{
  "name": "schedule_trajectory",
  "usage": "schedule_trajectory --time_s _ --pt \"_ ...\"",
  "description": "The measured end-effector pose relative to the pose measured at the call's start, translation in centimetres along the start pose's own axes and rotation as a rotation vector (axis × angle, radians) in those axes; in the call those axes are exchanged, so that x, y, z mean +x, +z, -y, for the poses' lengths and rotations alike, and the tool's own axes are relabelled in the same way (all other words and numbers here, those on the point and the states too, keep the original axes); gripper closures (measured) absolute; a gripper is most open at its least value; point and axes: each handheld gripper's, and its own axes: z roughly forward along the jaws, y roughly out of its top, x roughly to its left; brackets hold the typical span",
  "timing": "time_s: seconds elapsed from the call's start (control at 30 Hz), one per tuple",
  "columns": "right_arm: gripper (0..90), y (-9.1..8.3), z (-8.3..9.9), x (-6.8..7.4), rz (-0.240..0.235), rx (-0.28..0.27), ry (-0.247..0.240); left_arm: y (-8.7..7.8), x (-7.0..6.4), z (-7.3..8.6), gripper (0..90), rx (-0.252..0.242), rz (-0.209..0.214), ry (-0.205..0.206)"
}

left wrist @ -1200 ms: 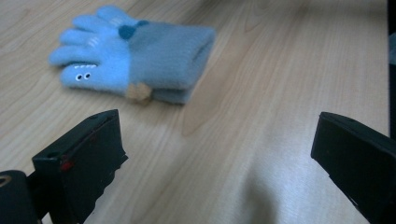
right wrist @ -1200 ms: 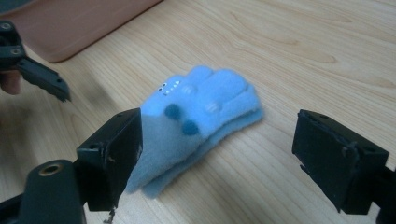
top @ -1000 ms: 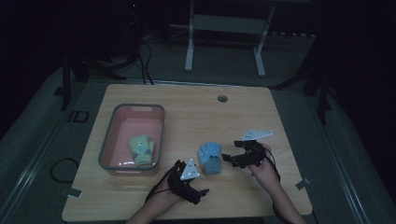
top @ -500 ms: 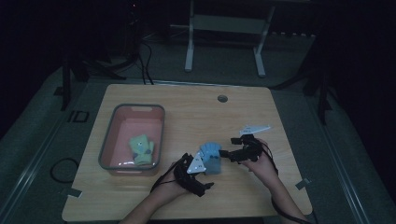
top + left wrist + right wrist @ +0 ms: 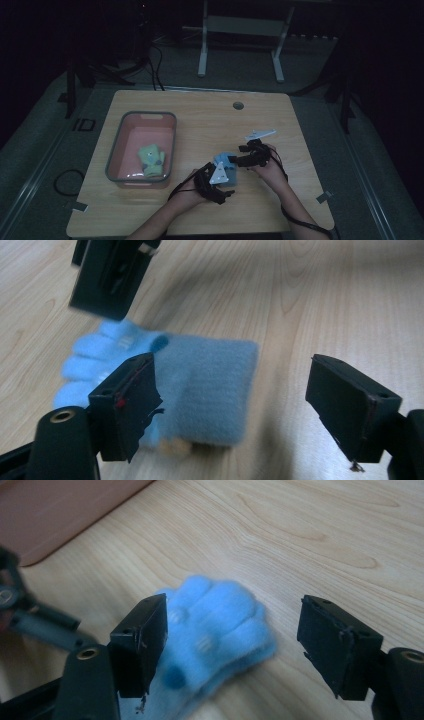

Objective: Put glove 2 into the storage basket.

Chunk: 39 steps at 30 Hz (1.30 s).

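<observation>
Blue fleece glove [image 5: 200, 390] flat on desk [image 5: 300, 125] between my spread left hand-held gripper [image 5: 250, 405] and right hand-held gripper [image 5: 232, 645]; approach step, I reckon; next, clamp both ends.

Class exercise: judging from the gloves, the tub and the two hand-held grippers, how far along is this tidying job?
Done: a green glove already lies in the pink tub. In hand: the left hand-held gripper and right hand-held gripper are both open around the blue glove, which lies flat on the table, not yet gripped. Left: probably gripping it, lifting it and placing it in the tub.
</observation>
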Motion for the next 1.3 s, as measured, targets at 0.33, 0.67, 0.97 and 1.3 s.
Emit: schedule_trajectory --time_s 0.33,0.67,0.97,1.3 --pt "28.2 2.5 0.9 -0.2 0.025 0.055 0.001 1.2 0.1 -0.1 32.7 0.044 0.029 0.052" --pt "43.9 2.8 1.8 0.2 0.018 0.066 -0.021 1.8 0.0 -0.2 52.7 0.099 -0.012 0.083" --pt "73.4 3.2 1.3 0.9 -0.038 0.112 -0.015 1.7 0.4 -0.6 73.7 0.128 -0.02 0.085" --pt "77.5 2.4 0.7 1.2 -0.054 0.071 0.014 0.6 0.7 -1.4 76.0 0.124 -0.014 0.078"
